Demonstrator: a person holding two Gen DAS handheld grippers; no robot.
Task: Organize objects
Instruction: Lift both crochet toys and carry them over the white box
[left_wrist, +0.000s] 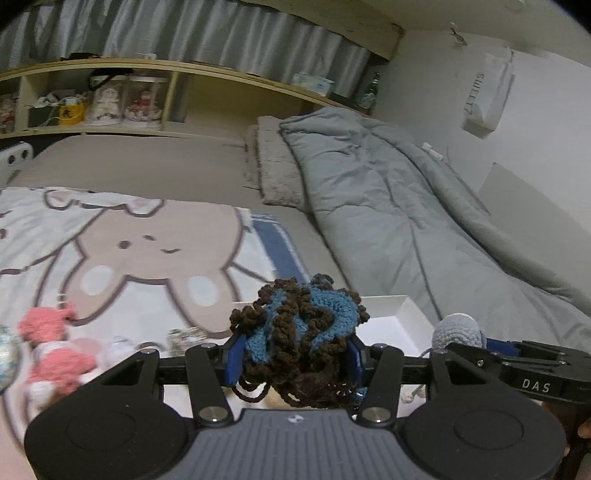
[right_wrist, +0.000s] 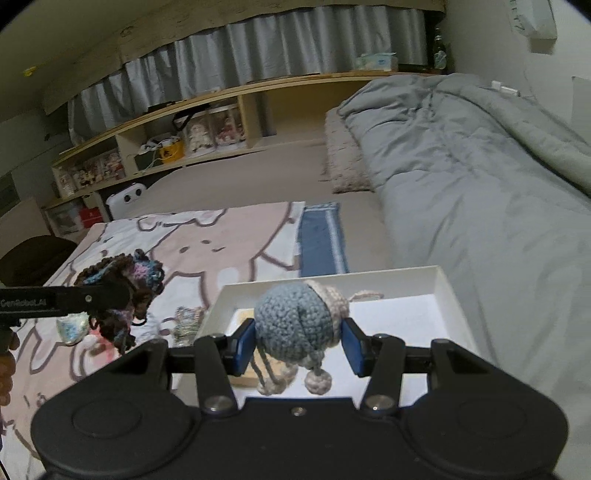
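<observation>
My left gripper (left_wrist: 293, 360) is shut on a brown-and-blue crochet piece (left_wrist: 303, 332) and holds it above the bed, near the left edge of a white box (left_wrist: 404, 312). It also shows in the right wrist view (right_wrist: 122, 291). My right gripper (right_wrist: 299, 345) holds a grey-blue crochet doll (right_wrist: 295, 325) over the white box (right_wrist: 448, 299). The left pad touches the doll; a small gap shows at the right pad. The doll's cords and pompoms hang down. A flat tan object (right_wrist: 245, 321) lies in the box under it.
A pink crochet doll (left_wrist: 51, 350), a shiny ball (left_wrist: 7, 356) and small clear trinkets (left_wrist: 186, 338) lie on the cartoon blanket (left_wrist: 147, 236). A rolled grey duvet (left_wrist: 406, 206) runs along the right. A wooden shelf (left_wrist: 122, 96) with figurines stands behind the bed.
</observation>
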